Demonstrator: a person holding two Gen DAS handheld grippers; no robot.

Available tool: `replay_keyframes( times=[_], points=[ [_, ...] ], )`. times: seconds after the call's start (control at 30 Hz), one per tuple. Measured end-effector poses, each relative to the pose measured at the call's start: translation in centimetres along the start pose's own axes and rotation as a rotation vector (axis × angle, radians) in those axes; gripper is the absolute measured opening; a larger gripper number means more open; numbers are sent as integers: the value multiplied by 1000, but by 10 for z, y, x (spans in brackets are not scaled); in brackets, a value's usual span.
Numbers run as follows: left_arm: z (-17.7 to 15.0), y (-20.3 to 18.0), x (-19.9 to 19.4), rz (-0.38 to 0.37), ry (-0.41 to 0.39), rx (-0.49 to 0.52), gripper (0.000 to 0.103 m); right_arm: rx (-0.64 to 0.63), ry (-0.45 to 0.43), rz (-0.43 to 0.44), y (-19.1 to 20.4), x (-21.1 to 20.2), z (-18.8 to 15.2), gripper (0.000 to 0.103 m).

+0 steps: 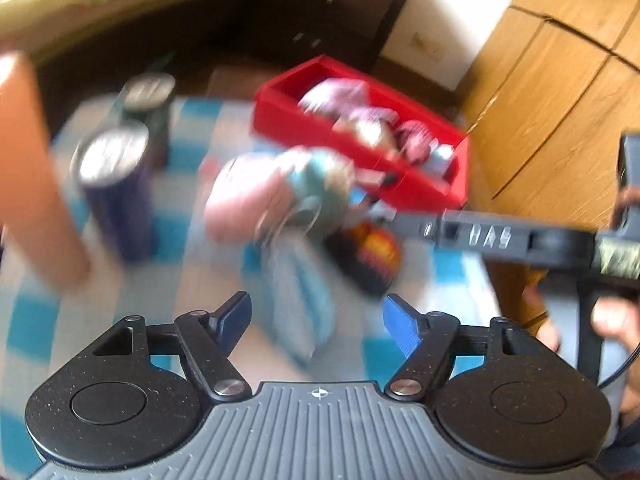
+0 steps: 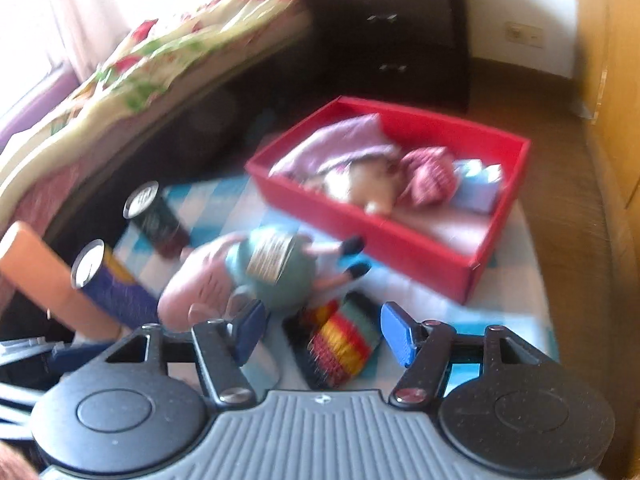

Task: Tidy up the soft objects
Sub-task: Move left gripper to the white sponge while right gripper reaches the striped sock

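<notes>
A pink and teal plush toy [image 1: 276, 196] [image 2: 256, 276] lies on the blue-and-white checked cloth [image 1: 192, 248] [image 2: 500, 292]. Behind it a red box [image 1: 280, 112] [image 2: 360, 232] holds several soft things. My left gripper [image 1: 318, 324] is open above a pale blue cloth [image 1: 296, 304], its pads clear of it. My right gripper [image 2: 322, 334] is open over a striped knitted piece [image 2: 340, 344] [image 1: 376, 248], which lies below the gap between its pads. In the left wrist view the right gripper [image 1: 378, 196] reaches in from the right, close to the plush. Both views are blurred.
Two upright cans [image 1: 116, 184] [image 1: 148, 100] and an orange cylinder [image 1: 32, 168] stand left of the plush. A bed with a flowered cover [image 2: 160, 60] and a dark drawer unit [image 2: 392, 40] lie beyond. Wooden panels [image 1: 560, 80] are at the right.
</notes>
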State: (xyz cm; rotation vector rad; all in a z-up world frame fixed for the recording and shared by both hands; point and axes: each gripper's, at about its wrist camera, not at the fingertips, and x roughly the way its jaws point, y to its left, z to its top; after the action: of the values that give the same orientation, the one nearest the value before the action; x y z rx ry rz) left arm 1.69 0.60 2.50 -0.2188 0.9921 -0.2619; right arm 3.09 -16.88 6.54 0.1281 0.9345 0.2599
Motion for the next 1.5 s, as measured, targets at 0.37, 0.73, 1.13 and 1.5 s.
replay_keyframes(
  times=[0.37, 0.73, 1.13, 1.5],
  points=[
    [-37, 15, 32, 110, 119, -71, 81, -32, 23, 13, 13, 12, -1, 43],
    [-38, 14, 60, 126, 134, -85, 70, -28, 40, 0, 6, 18, 0, 43],
    [-29, 35, 11, 44, 44, -100, 62, 31, 113, -131, -18, 51, -2, 43],
    [-24, 35, 14, 42, 47, -83, 63, 90, 148, -108, -19, 69, -4, 49]
  ],
)
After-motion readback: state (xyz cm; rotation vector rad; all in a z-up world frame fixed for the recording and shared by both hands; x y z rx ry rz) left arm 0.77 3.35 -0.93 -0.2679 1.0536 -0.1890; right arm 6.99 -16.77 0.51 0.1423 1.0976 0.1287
